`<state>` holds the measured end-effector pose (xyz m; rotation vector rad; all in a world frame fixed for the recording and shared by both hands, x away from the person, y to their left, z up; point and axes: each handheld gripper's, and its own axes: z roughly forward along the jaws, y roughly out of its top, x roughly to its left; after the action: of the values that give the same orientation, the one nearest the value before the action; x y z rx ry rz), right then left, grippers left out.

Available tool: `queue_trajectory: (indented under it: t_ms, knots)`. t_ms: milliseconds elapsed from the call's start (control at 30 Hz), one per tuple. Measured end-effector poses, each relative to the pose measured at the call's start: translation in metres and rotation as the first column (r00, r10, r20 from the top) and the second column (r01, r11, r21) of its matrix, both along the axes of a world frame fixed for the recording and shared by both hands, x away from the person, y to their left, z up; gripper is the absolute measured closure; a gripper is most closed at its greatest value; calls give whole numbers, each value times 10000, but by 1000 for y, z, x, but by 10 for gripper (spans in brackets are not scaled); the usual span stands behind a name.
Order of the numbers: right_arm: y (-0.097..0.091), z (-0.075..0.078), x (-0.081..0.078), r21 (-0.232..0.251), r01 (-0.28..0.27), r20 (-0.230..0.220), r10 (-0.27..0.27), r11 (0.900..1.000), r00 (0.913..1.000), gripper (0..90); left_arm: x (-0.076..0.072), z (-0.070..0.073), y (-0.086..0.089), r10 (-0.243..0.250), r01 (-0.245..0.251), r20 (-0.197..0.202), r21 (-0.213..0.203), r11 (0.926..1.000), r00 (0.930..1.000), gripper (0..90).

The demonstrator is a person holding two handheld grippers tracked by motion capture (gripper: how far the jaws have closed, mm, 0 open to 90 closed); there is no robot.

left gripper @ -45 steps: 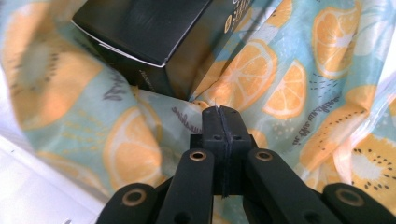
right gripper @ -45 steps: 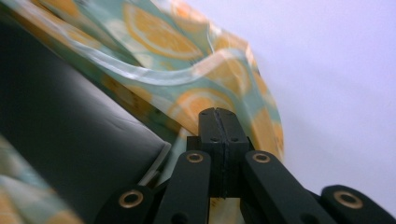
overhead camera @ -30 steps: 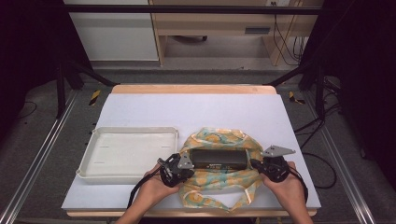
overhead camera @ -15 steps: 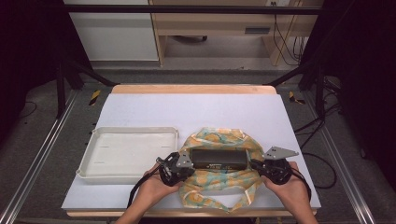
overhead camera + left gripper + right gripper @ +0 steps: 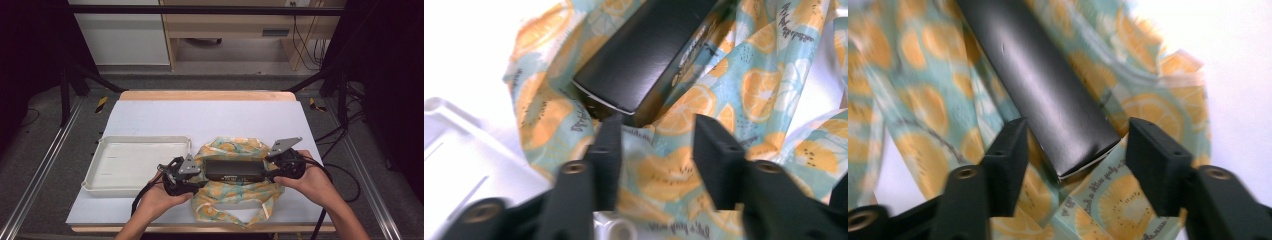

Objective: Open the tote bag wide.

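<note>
Flanking a long black box (image 5: pixel 235 170), both tools sit low on the counter (image 5: pixel 210 117). Left hand-held gripper (image 5: pixel 658 155): jaws spread, nothing between them but printed cloth under the gap, box end just ahead of the tips. Right hand-held gripper (image 5: pixel 1075 162): jaws also apart, the box's other end sitting in the gap, not pinched as far as the view shows.

Box lies lengthwise between the two tools, in the middle of an orange-slice patterned cloth (image 5: pixel 232 200) at the near edge of the counter.

Handling, judged: box looks like rigid card, light, smooth matte faces so a bit slippery; best taken across its narrow width near an end, or squeezed end to end by both tools. Cloth is thin, soft, floppy; it will bunch and drag, so pinch a corner or edge, not the middle. Its loose strip trails toward the near counter edge.

White tray (image 5: pixel 135 162) sits just left of the cloth, empty as far as seen.

Hard to tell: the print on the box side is too blurred to read; the cloth under the box is hidden; the right gripper view is motion-blurred; whether the left jaw tips touch the cloth is unclear.
</note>
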<state>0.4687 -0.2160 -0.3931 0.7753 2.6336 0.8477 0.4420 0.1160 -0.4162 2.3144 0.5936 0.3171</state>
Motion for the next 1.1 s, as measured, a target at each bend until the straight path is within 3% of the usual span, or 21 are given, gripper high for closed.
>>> queue_trajectory:
  t_ms: [133, 233, 267, 367, 467, 500, 533, 567, 667, 800, 867, 900, 1033, 1100]
  knots:
    - [11, -3, 11, -828, -716, -305, 692, 9940, 9971, 333, 3, 5, 15, 229, -228, 62, -147, 9996, 9997, 372]
    - [16, -2, 15, -1043, -1063, -385, 1027, 9888, 9940, 312, 4, 8, 23, 265, -265, 28, -230, 9994, 9996, 282]
    - [23, -2, 18, -1146, -1455, -513, 1404, 9827, 9888, 303, 3, 13, 30, 273, -270, 75, -401, 9988, 9996, 276]
    - [32, -4, 22, -1493, -1907, -637, 1830, 9702, 9810, 304, 2, 18, 37, 249, -245, 81, -505, 9984, 9997, 250]
    - [39, -10, 24, -1973, -2079, -766, 1964, 9580, 9775, 304, 2, 20, 44, 220, -218, 36, -387, 9990, 9998, 226]
    - [39, -10, 24, -1973, -2079, -766, 1964, 9580, 9775, 304, 2, 20, 44, 220, -218, 36, -387, 9990, 9998, 225]
    - [40, -15, 25, -2213, -2193, -945, 2029, 9502, 9746, 294, 2, 20, 48, 274, -274, -1, -364, 9990, 9996, 225]
    - [41, -17, 26, -2303, -2270, -809, 2138, 9463, 9735, 296, 3, 20, 50, 316, -317, -35, -352, 9989, 9995, 224]
    - [42, -19, 29, -2376, -2317, -1124, 2102, 9433, 9712, 309, 4, 19, 54, 425, -428, -102, -316, 9986, 9990, 224]
    - [41, -23, 35, -2678, -2633, -1309, 2358, 9268, 9630, 331, 5, 18, 57, 443, -448, -188, -246, 9987, 9988, 223]
    - [42, -24, 36, -2658, -2573, -1499, 2238, 9291, 9630, 333, 6, 18, 58, 453, -458, -205, -221, 9987, 9988, 223]
    - [41, -26, 38, -2732, -2752, -1505, 2416, 9218, 9586, 333, 6, 18, 58, 510, -514, -199, -212, 9985, 9985, 223]
    - [41, -31, 41, -2801, -2859, -1746, 2442, 9164, 9539, 339, 7, 18, 61, 585, -589, -240, -186, 9981, 9980, 223]
    - [42, -34, 43, -2889, -3084, -1836, 2637, 9063, 9470, 342, 7, 18, 62, 602, -607, -252, -187, 9980, 9979, 223]
